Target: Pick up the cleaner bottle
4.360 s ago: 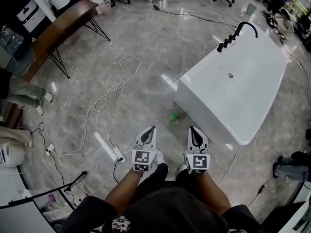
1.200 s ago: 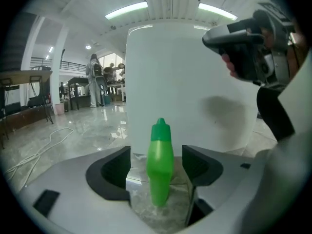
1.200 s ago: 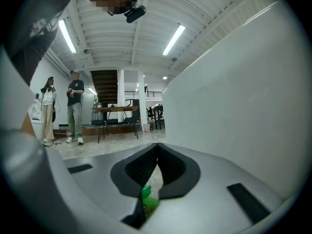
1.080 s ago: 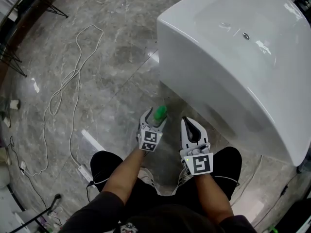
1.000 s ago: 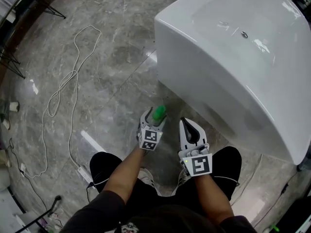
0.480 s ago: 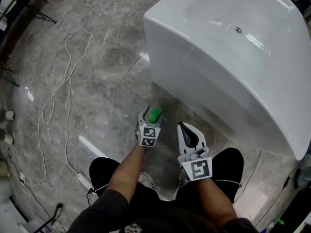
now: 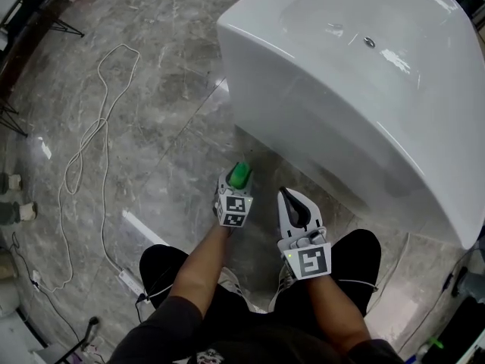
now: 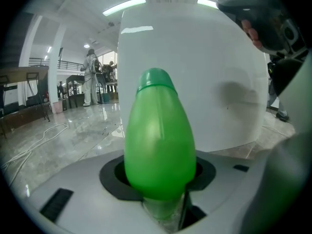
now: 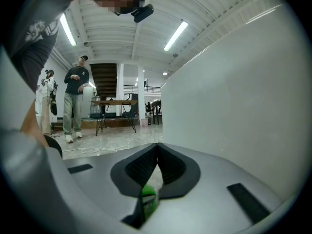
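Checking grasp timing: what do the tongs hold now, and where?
Nothing gripped yet: left tongs are closing around the cleaner bottle just under its green cap; right tongs empty.

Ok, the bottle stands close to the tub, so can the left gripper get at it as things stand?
Probably yes: the cleaner bottle stands between the jaws of the left gripper, which are closing on it. Nothing looks to be in the way, and the bathtub lies behind it.
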{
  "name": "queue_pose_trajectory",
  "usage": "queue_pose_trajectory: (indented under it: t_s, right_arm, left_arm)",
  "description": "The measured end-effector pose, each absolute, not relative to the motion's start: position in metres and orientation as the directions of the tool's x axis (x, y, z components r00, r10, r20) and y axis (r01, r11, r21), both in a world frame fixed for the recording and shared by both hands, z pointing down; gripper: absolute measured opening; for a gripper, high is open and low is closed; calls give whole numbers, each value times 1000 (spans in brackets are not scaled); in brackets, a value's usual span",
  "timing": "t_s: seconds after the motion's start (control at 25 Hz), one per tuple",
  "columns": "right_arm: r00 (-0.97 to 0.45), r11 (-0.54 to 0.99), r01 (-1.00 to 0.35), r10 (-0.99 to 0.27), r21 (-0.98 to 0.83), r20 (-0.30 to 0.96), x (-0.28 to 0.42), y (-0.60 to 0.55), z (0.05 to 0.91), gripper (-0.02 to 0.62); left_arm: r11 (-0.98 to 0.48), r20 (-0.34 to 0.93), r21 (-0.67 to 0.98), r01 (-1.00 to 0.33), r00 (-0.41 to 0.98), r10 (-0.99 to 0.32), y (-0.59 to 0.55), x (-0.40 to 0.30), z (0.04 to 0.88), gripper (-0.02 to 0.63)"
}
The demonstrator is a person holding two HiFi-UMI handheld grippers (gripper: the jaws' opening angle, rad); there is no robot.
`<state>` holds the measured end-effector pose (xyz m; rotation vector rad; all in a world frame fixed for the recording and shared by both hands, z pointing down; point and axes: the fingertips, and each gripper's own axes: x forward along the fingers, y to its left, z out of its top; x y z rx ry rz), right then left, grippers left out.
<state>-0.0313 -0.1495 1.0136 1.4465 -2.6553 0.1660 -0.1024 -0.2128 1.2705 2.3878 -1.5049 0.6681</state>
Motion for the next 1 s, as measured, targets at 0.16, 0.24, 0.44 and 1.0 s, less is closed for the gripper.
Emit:
queue_pose_trajectory:
  t_s: [0.16,0.24,0.44,1.0]
  right_arm:
    - [-509,514,-858,-840,-29,187,-27,-154,1018,17]
    - [-499,505,-863,-845,-21,189,-27,-157,1018,17]
    - [-481,490,-871,-857,5,187,-27,-167,1024,17]
    - [-463,490,-866,-862,101,208,-54,-179,889,17]
  left_arm:
    - [-407,481,-24,-913,346,-806,-218,-110,1255,189]
    - [-390,453,-9,-921,344,-823,-222,-113,1239,189]
    - [-351,382,-17,-936,318,-868,-232,-128,1192,187]
    - [-240,279,-11,-971,227,-933,-206,-169,963,186]
